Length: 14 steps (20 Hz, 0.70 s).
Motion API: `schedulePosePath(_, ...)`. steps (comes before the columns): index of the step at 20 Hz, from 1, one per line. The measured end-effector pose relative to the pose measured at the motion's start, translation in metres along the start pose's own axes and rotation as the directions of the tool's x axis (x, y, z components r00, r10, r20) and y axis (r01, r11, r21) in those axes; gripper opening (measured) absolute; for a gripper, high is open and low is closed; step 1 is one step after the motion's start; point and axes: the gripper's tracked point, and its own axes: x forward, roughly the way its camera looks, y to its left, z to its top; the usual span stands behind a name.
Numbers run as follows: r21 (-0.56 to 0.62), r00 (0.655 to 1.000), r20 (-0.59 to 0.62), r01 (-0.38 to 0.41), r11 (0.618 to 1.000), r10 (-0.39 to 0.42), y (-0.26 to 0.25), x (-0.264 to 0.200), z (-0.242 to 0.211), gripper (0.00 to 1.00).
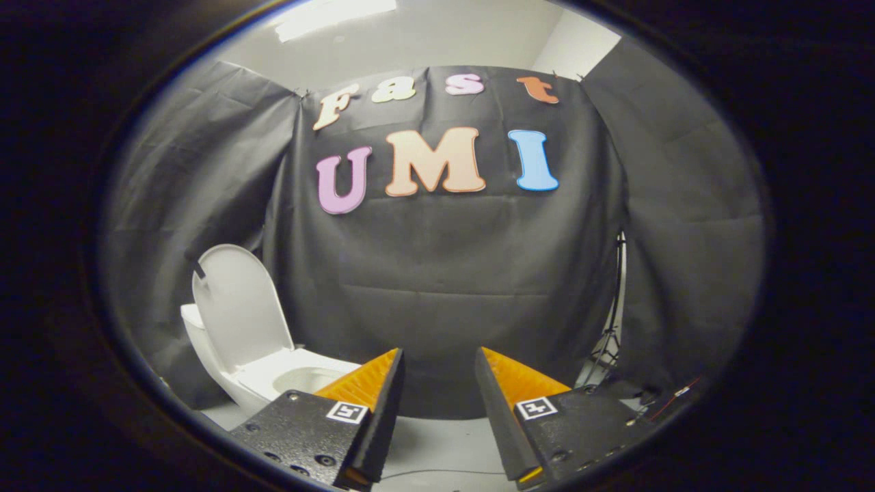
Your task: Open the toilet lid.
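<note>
The toilet lid stands raised, tilted a little back against the cistern, off to the left and beyond the tongs' left finger. Below it the white toilet shows its seat and open bowl; what lies inside the bowl cannot be made out, and the left finger's tip overlaps its near rim in the view.

The tongs point level toward the booth's black cloth wall, well apart from the toilet. Their fingers stand wide apart with only bare pale floor and cloth between them; they hold nothing.

Right of the right finger, a stand's thin legs rise against the cloth, with cables trailing near its foot.
</note>
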Motion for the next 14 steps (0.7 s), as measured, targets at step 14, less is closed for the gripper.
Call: schedulePosePath(14, 0.028, 0.98, -0.183, -0.076, 0.997, 0.08, 0.0, -0.018, -0.039, 0.65)
